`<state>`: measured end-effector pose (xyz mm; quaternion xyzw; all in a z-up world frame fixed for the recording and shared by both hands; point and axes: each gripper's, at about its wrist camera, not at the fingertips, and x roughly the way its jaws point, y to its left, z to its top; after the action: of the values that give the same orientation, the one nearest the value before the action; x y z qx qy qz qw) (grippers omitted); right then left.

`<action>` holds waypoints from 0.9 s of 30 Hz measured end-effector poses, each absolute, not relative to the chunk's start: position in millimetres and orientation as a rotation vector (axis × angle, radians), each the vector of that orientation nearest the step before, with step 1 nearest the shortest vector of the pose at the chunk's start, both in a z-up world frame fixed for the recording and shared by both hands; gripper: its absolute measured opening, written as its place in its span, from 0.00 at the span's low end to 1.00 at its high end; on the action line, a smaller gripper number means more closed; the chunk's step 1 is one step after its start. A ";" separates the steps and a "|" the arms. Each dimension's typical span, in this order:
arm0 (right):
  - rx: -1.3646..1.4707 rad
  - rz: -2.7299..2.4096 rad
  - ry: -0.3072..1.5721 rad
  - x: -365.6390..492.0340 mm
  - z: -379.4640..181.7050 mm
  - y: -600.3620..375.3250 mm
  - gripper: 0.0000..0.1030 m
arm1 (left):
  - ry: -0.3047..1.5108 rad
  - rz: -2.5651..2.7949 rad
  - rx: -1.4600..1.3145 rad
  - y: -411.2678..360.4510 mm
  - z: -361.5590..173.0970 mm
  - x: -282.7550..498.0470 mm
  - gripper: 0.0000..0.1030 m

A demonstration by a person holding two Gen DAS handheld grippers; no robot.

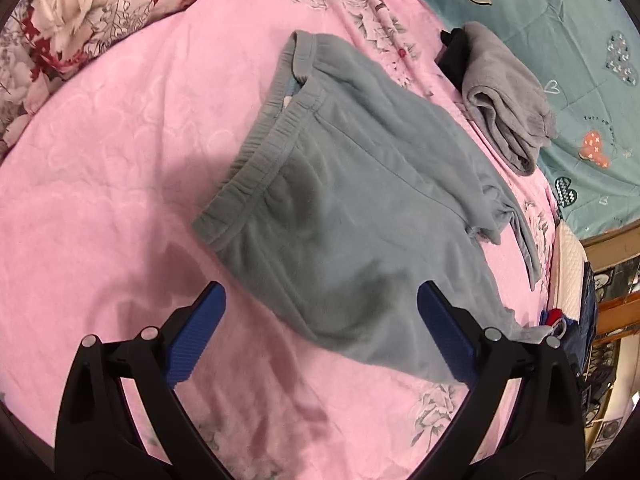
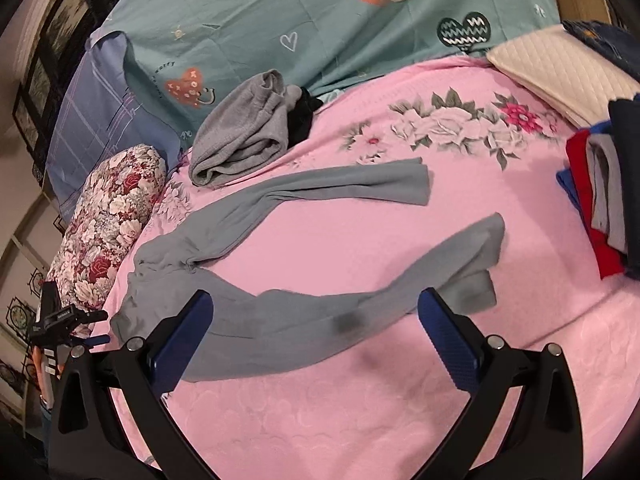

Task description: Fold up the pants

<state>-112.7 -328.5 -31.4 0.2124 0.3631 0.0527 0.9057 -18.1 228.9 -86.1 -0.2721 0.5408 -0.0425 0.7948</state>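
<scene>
Left gripper [image 1: 321, 320], right gripper [image 2: 315, 326] — jaws wide, above pants [image 1: 340, 208].

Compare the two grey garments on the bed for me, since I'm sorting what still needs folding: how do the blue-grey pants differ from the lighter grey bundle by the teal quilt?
The blue-grey pants lie spread out, legs splayed apart; the lighter grey bundle is already folded into a compact stack. The pants sit mid-sheet beneath the open grippers; the bundle sits at the sheet's far edge against the teal quilt. Both are soft fabric resting on the pink sheet.
</scene>
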 end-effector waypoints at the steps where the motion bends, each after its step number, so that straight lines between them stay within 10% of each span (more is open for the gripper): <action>1: 0.441 0.099 0.752 -114.4 -32.0 -331.2 0.99 | 1.159 -0.090 -0.595 229.6 -87.9 -15.6 0.95; 5: 0.446 0.072 0.767 -120.4 -38.3 -340.8 0.99 | 1.136 -0.076 -0.596 230.1 -90.8 -7.1 0.91; 22: 0.820 -0.061 0.830 -149.8 -81.8 -436.6 0.99 | 1.087 -0.054 -0.437 215.8 -89.3 5.3 0.06; 27: 0.806 0.026 0.860 -120.8 -78.7 -424.9 0.82 | 0.996 -0.081 -0.463 221.2 -71.8 -2.6 0.04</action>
<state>-120.8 -424.9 -78.7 0.3802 0.4053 0.0124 0.8312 -2.6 221.2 -71.8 -0.2201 0.4731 -0.0384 0.8522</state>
